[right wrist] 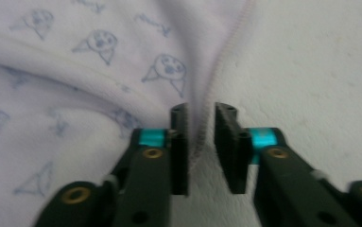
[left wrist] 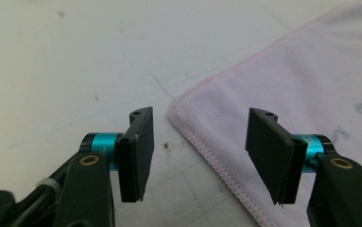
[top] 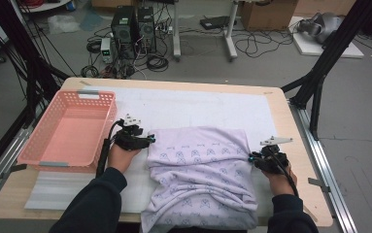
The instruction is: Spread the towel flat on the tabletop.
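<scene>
Here's the pale lilac towel (top: 200, 174), printed with small blue figures, lying rumpled and partly folded at the lower centre of the high view, its near edge running off the bottom of the frame. It sits on a white mat (top: 198, 104) that covers most of the wooden table (top: 297, 145).

Over at the towel's left edge, the left gripper (top: 150, 140) sits low above the mat. In the left gripper view its jaws stand well spread, and the towel's stitched corner (left wrist: 181, 111) pokes up between them from the right half of the frame. Neither pad touches the cloth; the left pad hangs over bare mat, the right pad over the towel.

Now the right side: the right gripper (top: 251, 158) is at the towel's right edge, middle right of the high view. In the right gripper view its jaws are drawn in close with a narrow gap left, and the towel's hemmed edge (right wrist: 202, 127) runs straight into that gap at frame centre. Whether the pads actually press the hem is hard to tell; a sliver of space shows on each side.

A pink plastic basket (top: 72, 128) stands on the table at the left of the high view, just beside the left gripper and apart from the towel.
</scene>
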Tool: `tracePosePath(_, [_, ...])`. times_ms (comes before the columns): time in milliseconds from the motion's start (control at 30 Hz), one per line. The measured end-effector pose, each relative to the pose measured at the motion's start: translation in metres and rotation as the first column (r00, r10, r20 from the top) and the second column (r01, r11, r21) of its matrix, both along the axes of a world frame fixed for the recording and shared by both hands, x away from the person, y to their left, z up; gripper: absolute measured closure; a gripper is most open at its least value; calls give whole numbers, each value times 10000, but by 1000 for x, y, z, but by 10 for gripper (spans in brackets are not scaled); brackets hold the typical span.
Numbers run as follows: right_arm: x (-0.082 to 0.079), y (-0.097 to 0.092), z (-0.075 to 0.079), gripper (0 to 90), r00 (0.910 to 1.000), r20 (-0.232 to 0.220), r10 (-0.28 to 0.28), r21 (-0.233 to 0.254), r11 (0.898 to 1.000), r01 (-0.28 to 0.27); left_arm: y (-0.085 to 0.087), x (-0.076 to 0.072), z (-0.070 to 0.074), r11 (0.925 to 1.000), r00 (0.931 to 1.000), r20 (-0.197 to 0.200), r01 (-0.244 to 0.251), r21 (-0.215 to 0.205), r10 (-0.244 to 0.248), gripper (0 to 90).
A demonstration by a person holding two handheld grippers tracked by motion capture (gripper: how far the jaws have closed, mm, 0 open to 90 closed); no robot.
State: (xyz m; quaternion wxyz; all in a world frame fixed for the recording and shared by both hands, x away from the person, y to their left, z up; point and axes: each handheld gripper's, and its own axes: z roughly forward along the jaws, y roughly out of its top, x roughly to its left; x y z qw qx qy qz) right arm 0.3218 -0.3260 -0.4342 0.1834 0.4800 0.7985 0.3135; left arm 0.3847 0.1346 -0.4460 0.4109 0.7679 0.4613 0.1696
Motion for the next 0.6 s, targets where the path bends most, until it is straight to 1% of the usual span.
tracePosePath(33, [3,0,1,643,9999,162,16,169,9999,-19,-2,1,-2,10000,10000,8,2,27,-2,430])
tracePosePath(67, [6,0,2,597,9998,164,-138,376,9992,132,-3,2,-4,10000,10000,32,-9,90,8,436])
tracePosePath(100, [11,0,4,544,9993,290,-242,533,9983,226,-5,2,-5,9997,9998,181,-56,227,52,449])
tracePosePath(133, [16,0,5,514,9981,401,-461,652,9969,434,-6,1,-5,9985,9993,358,-133,522,115,500])
tracePosePath(167, [22,-1,5,510,9969,513,-599,809,9952,556,-7,1,-5,9975,9989,456,-84,704,52,549])
tracePosePath(200, [29,-2,6,501,9960,471,-761,1009,9924,711,-7,2,-5,9981,9986,528,3,621,-36,599])
tracePosePath(233, [39,-3,5,495,9944,493,-932,1133,9897,872,-8,2,-5,9983,9984,550,93,574,-125,722])
tracePosePath(267, [45,-3,4,495,9936,472,-1028,1181,9883,966,-9,2,-5,9969,9981,560,215,753,-257,825])
tracePosePath(300, [54,-3,3,495,9916,453,-1215,1238,9856,1151,-10,3,-4,9954,9978,599,240,923,-296,851])
tracePosePath(333, [62,-3,3,499,9900,354,-1369,1356,9821,1309,-10,5,-2,9933,9977,663,96,1152,-173,864])
tracePosePath(367, [69,-2,3,502,9887,309,-1464,1377,9804,1409,-8,7,0,9932,9973,738,-132,1159,46,866])
tracePosePath(400, [76,-1,4,508,9869,293,-1587,1274,9799,1538,-6,8,1,9948,9958,831,-448,909,373,866])
tracePosePath(433, [82,1,5,521,9860,358,-1631,1212,9800,1578,-3,10,2,9953,9945,865,-659,703,598,866])
tracePosePath(533, [95,10,7,524,9838,602,-1687,840,9830,1634,3,14,4,9941,9932,873,-836,684,775,866])
tracePosePath(567, [100,15,7,523,9843,592,-1663,784,9838,1615,4,14,4,9938,9933,835,-863,702,803,866])
tracePosePath(600, [103,18,6,521,9857,573,-1582,824,9848,1532,6,15,3,9940,9931,786,-915,605,866,866])
